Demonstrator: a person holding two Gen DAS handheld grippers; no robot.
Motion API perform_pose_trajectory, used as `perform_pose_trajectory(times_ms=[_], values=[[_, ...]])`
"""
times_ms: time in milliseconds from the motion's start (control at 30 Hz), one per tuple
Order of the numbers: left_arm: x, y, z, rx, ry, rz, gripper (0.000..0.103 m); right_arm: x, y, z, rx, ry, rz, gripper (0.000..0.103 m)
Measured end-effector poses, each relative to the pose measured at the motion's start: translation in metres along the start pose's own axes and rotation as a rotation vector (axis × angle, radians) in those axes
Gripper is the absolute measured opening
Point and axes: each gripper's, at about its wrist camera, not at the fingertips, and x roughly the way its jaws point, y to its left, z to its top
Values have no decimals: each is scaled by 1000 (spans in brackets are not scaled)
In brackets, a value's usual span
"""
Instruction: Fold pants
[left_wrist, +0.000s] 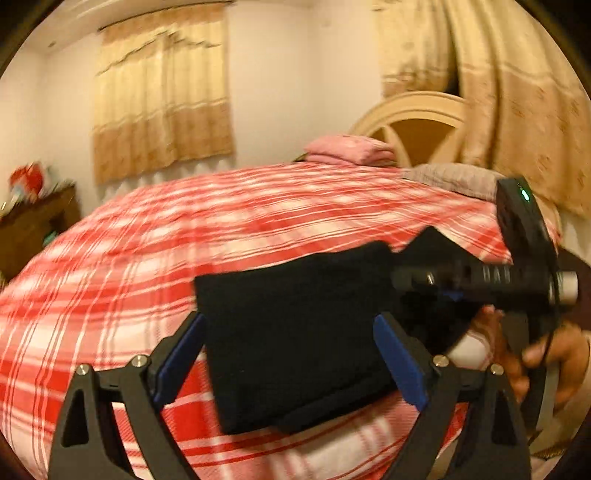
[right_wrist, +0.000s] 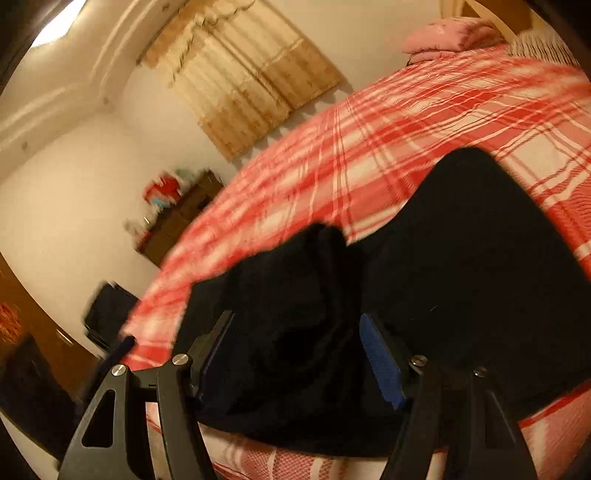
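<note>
Black pants (left_wrist: 295, 332) lie folded into a compact rectangle on a red and white plaid bedspread (left_wrist: 147, 240). My left gripper (left_wrist: 291, 354) is open, its blue-padded fingers on either side of the pants' near part, apart from the cloth. The right gripper (left_wrist: 436, 280) shows at the right of this view, over the pants' right edge, held by a hand (left_wrist: 546, 354). In the right wrist view the pants (right_wrist: 461, 258) fill the middle, with a raised fold between the fingers. My right gripper (right_wrist: 295, 350) is open around that fold.
A folded pink cloth (left_wrist: 351, 149) and a grey pillow (left_wrist: 450, 177) lie at the bed's far end by a cream headboard (left_wrist: 413, 118). A dark wooden dresser (left_wrist: 33, 229) stands at the left. Beige curtains (left_wrist: 162, 110) hang on the wall.
</note>
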Motion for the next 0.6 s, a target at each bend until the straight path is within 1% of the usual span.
perform_pose_trajectory(times_ms=[67, 133, 167, 300, 333, 367, 433, 467, 500, 533, 600], values=[[-1, 7, -7, -18, 9, 25, 94, 4, 9, -3, -50, 12, -30, 69], [1, 8, -10, -18, 18, 43, 94, 4, 7, -5, -33, 25, -35, 69], [4, 10, -11, -18, 25, 46, 94, 4, 4, -4, 0, 28, -31, 69], [9, 12, -12, -30, 40, 55, 94, 4, -18, 3, 208, 26, 17, 69], [10, 13, -11, -35, 43, 59, 94, 4, -18, 2, 224, 27, 17, 69], [11, 17, -11, -39, 45, 62, 94, 4, -17, 2, 221, 27, 10, 69], [12, 21, -11, -49, 53, 68, 94, 6, -5, -3, 139, 19, -42, 69], [12, 22, -12, -55, 58, 72, 94, 8, 4, -7, 64, 20, -89, 64], [13, 23, -12, -59, 61, 72, 94, 10, 15, -12, -25, 37, -130, 44], [13, 23, -13, -62, 65, 71, 94, 9, 24, -17, -76, 51, -137, 34], [14, 23, -15, -59, 73, 75, 94, 7, 35, -21, -184, 56, -152, 25]])
